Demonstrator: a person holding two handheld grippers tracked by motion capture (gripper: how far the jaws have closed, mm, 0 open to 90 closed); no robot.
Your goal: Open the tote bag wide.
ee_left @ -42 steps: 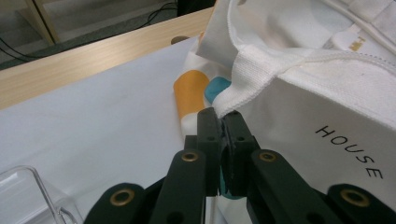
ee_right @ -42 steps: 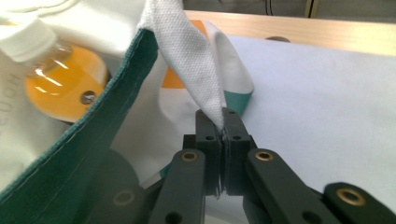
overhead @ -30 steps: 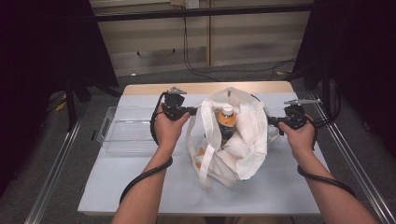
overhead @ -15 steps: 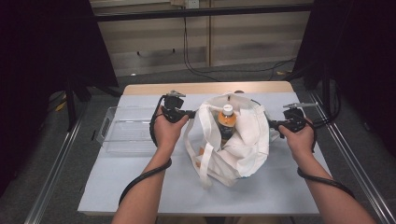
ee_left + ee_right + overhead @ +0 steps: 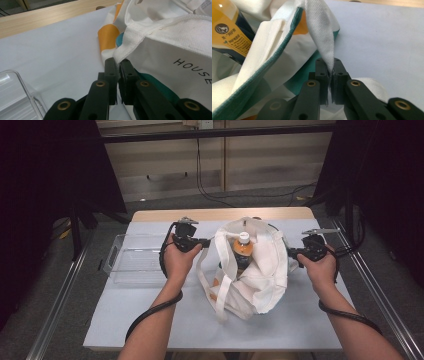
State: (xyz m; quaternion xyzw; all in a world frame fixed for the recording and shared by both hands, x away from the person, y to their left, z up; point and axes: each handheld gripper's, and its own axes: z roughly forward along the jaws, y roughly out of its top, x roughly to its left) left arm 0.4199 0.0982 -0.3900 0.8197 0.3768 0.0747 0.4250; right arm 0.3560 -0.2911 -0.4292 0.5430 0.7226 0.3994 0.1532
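L gripper [image 5: 206, 241] is pinching the white tote bag [image 5: 260, 270] at its rim on the person's left side, jaws nearly closed on the fabric edge; R gripper [image 5: 291, 252] is doing the same w/ a fold of rim on the opposite side. Both are holding the mouth spread open. The bag is sitting mid-counter [image 5: 150, 320], w/ an orange-label bottle [image 5: 242, 251] standing upright inside, cap poking above the rim. A clear plastic tray [image 5: 131, 266] is lying just left of the L hand.

Risks, as I judge them: each grip is catching only a thin bit of cloth near the jaw tips, so pulling apart harder is likely to slip the fabric out. If one side drops, the rim is probably collapsing onto the bottle & tipping it.
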